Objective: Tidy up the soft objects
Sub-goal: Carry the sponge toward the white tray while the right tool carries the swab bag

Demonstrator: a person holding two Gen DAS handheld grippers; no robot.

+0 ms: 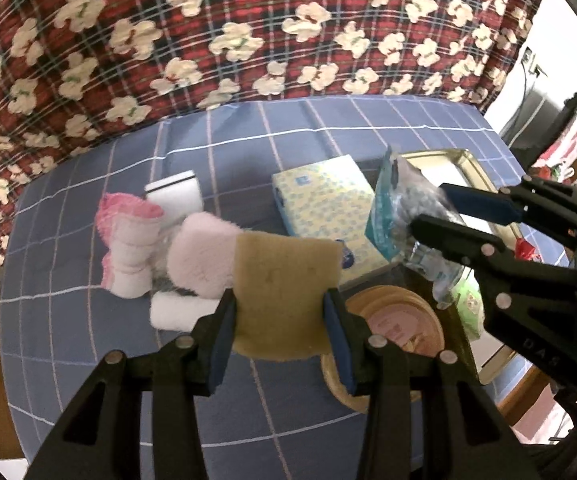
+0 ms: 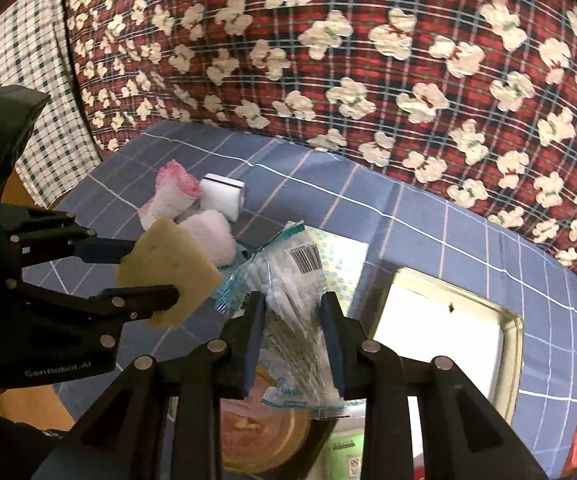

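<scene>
My left gripper (image 1: 280,304) is shut on a tan sponge (image 1: 284,280) and holds it above the blue checked cloth; the sponge also shows in the right wrist view (image 2: 168,272). My right gripper (image 2: 293,304) is shut on a clear bag of cotton swabs (image 2: 288,292), lifted above the table; the bag also shows in the left wrist view (image 1: 408,216). On the cloth lie a pink fluffy pad (image 1: 200,256), a pink-and-white rolled towel (image 1: 128,240), a white sponge block (image 1: 176,196) and a small white roll (image 1: 176,312).
A yellow patterned tissue pack (image 1: 324,204) lies mid-table. A gold-rimmed tray (image 2: 448,332) stands at the right. A round tin (image 1: 400,328) and a green packet (image 2: 348,452) lie near the front. A red plaid bear-print blanket (image 1: 248,32) rises behind the table.
</scene>
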